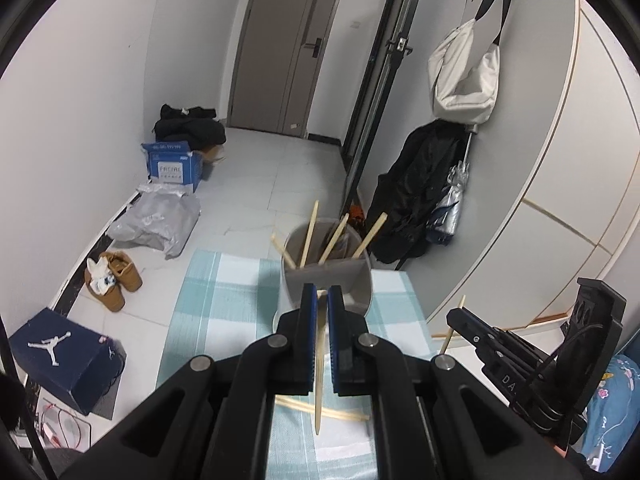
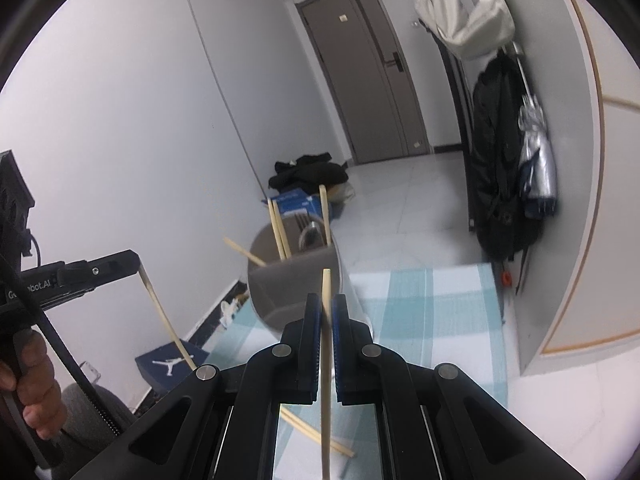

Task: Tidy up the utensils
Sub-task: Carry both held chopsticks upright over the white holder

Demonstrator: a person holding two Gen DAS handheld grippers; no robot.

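Observation:
A grey divided utensil holder [image 1: 340,280] stands on a teal checked cloth [image 1: 224,304] and holds several wooden chopsticks [image 1: 310,236]. My left gripper [image 1: 322,300] is shut on one chopstick [image 1: 319,380], just in front of the holder's rim. My right gripper [image 2: 327,308] is shut on another chopstick [image 2: 326,360], held upright near the holder [image 2: 296,276]. The right gripper shows at the lower right of the left wrist view [image 1: 460,316], the left gripper at the left of the right wrist view [image 2: 136,260]. More chopsticks [image 1: 320,408] lie on the cloth below.
Left of the table on the floor are brown shoes [image 1: 114,280], a Jordan shoebox [image 1: 64,360], a grey bag [image 1: 156,220] and a blue box [image 1: 172,168]. A black jacket [image 1: 416,196] and a white bag [image 1: 464,76] hang on the right wall.

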